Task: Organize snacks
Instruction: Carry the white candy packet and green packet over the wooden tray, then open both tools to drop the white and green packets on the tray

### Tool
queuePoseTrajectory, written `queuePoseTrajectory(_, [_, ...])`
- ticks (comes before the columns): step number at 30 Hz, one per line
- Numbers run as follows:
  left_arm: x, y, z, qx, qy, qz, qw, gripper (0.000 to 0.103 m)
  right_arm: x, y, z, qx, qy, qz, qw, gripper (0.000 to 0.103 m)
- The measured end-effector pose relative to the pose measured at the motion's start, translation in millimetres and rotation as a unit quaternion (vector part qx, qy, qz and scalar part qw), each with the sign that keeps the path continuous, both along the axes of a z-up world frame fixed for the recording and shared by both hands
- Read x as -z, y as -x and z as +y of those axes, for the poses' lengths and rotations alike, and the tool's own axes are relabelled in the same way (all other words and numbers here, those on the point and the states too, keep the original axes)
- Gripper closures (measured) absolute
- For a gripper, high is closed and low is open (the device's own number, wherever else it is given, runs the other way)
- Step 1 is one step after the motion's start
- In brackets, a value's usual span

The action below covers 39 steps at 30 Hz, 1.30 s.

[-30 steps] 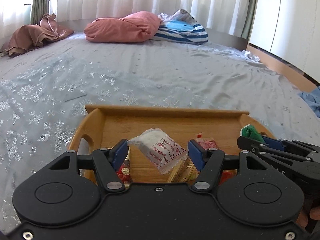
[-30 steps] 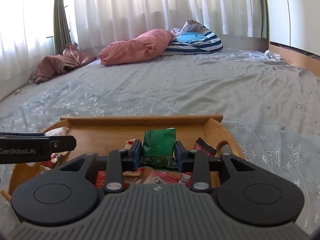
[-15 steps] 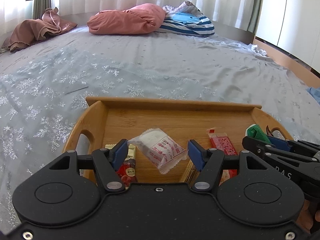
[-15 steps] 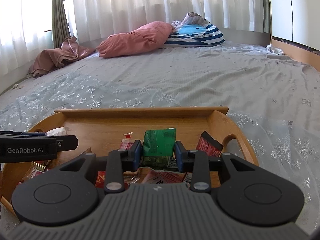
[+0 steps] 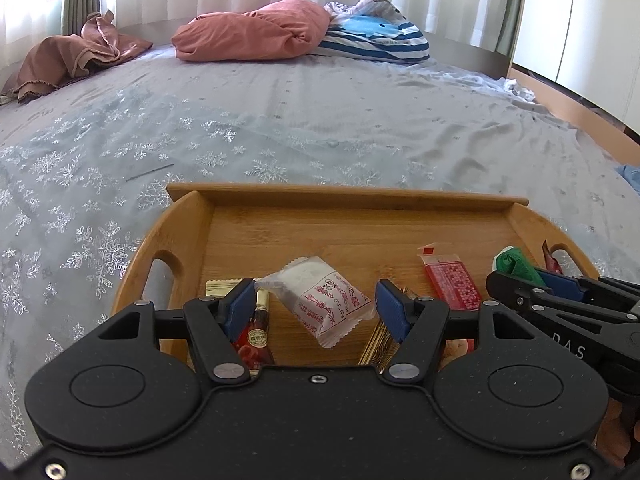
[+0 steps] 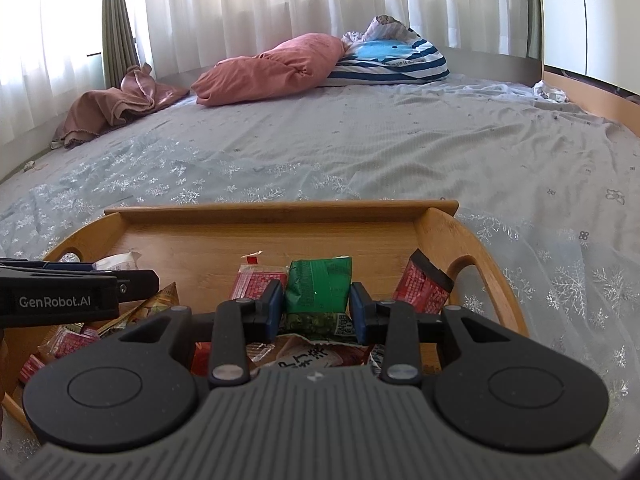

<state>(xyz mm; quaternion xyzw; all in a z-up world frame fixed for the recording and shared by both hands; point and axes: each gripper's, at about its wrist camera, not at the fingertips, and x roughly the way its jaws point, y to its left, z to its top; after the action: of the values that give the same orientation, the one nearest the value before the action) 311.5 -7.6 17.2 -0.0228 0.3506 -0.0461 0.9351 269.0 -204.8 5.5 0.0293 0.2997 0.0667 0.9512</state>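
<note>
Snacks scattered in the wooden tray [image 5: 188, 232] on the bed; my left gripper [image 5: 316, 306] clamped on a clear white packet [image 5: 320, 300] with red print, my right gripper [image 6: 317, 310] clenched on a green packet [image 6: 318, 286], both over the tray

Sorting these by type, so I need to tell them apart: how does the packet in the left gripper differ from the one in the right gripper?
The white packet is pale with red print; the green packet is solid green. The white packet sits tilted between the left gripper pads, one corner pointing down; the green packet stands upright and square in the right gripper. The white packet spans wider jaws than the green one. Both are sealed snack packets held above the wooden tray.
</note>
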Motion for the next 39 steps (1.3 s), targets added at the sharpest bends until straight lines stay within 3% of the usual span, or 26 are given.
queuePoseTrajectory(20, [2.4,-2.0,-0.2,0.001,0.002,0.004,1.0000,0.037,3.7,-1.8,0.2,0.002,-0.001,0.005,1.000,0.058])
queuePoseTrajectory(22, [1.2,-0.9,-0.5,0.004,0.003,0.003,1.0000,0.033,2.9,-0.8,-0.8,0.001,-0.004,0.003,1.000,0.058])
queuePoseTrajectory(27, [-7.1,7.8,-2.6,0.012,-0.002,-0.014,0.9998,0.015,-2.6,4.3,-2.4,-0.001,-0.009,-0.006,1.000,0.044])
queuePoseTrajectory(39, [-40.2,55.6,2.2,0.057,0.016,-0.044,0.9973,0.004,-28.5,42.9,-6.5,-0.022,-0.015,-0.035,0.999,0.031])
